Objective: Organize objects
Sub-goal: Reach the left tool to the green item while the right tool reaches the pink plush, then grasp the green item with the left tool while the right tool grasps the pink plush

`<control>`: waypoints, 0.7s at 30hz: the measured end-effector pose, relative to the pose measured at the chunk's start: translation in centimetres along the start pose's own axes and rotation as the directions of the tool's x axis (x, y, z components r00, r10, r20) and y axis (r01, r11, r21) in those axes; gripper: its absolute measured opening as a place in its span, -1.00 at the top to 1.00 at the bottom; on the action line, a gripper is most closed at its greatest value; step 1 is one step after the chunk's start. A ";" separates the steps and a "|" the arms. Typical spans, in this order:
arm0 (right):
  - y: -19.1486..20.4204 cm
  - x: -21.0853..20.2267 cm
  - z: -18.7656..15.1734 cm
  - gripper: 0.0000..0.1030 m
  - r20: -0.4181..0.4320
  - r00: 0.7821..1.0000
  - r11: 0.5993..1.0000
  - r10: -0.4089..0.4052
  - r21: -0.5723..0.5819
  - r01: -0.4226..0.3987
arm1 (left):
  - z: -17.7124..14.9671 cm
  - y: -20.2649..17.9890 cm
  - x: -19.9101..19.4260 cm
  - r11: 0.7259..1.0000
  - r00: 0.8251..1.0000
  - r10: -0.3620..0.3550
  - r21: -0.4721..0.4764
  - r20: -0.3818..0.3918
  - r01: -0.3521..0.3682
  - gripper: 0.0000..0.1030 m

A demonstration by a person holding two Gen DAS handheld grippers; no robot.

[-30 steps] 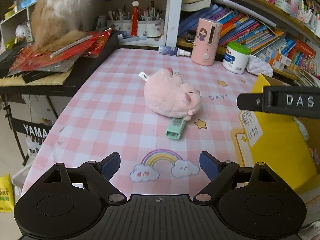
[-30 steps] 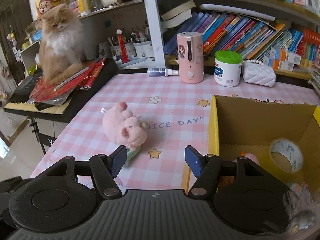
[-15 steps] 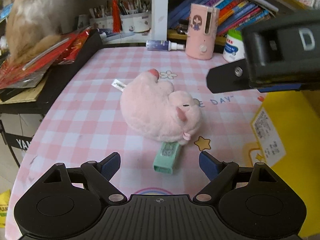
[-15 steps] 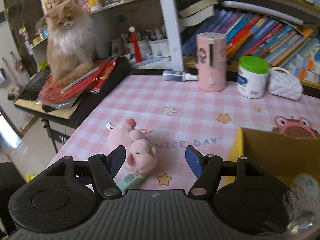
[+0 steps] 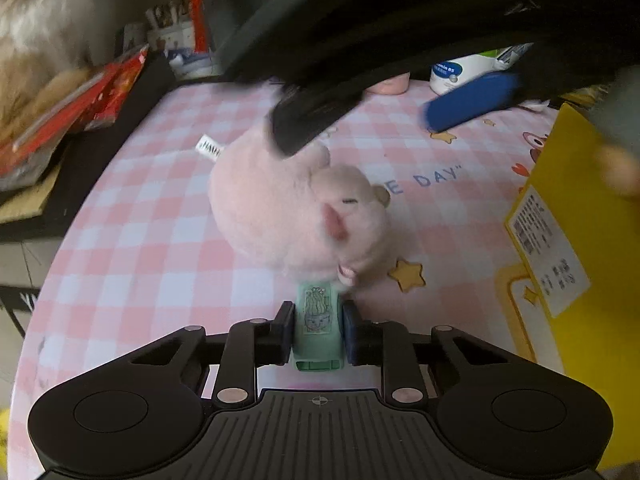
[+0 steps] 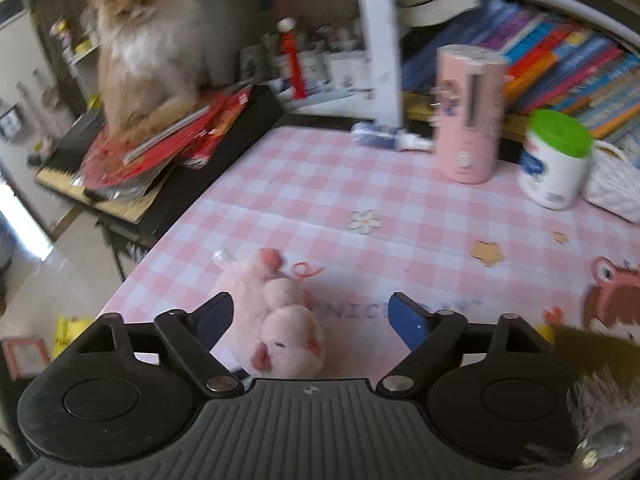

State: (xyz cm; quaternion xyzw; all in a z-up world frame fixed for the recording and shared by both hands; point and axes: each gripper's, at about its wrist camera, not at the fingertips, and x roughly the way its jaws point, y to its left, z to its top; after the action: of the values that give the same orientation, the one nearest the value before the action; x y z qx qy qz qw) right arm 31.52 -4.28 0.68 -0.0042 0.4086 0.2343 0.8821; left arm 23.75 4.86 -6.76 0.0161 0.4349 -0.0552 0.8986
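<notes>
Home study: crammed bookshelf [image 6: 560, 64], resident cat [image 6: 144, 44].

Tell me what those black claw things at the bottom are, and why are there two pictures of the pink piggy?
Those claws are grippers, pinching tools a person holds, one in each hand. Each carries a small camera looking out along its two fingers, so you get two pictures.

One picture is from the left gripper. Its fingers are squeezed shut on a small mint-green box with a cactus drawing, which lies on the pink checked tablecloth with its far end against the plush pig. A yellow box stands to the right.

The other picture is from the right gripper. Its fingers are wide open, hovering over the same pig, holding nothing. Behind sit a fluffy cat, a pink canister and a green-lidded jar.
</notes>
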 end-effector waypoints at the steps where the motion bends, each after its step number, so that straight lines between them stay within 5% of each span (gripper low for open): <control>1: 0.4 0.7 0.2 -0.65 -0.021 1.000 1.000 0.011 -0.018 -0.012 | -0.4 0.2 -0.5 1.000 1.000 -0.010 -0.022 -0.009 0.009 0.55; 9: 4.4 7.1 -0.6 -0.67 -0.193 0.981 0.987 0.009 -0.156 -0.039 | -3.2 2.0 -3.8 0.990 0.998 -0.026 -0.139 -0.063 0.017 0.55; 17: 4.9 8.7 -2.2 -0.15 -0.174 0.981 0.952 -0.087 -0.306 0.030 | -4.0 3.7 -7.0 0.976 1.000 0.015 -0.217 0.005 -0.014 0.55; 21: 4.9 5.7 -2.1 -0.12 -0.138 0.990 0.976 -0.031 -0.218 0.001 | -4.1 5.1 -8.4 0.973 0.998 0.029 -0.232 0.051 -0.017 0.55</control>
State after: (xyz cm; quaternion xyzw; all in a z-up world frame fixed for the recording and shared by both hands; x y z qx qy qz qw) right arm 31.15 2.02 -3.89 -0.1204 0.4415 0.2695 0.8473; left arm 16.00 10.91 -2.81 -0.0852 0.4139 0.0057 0.9063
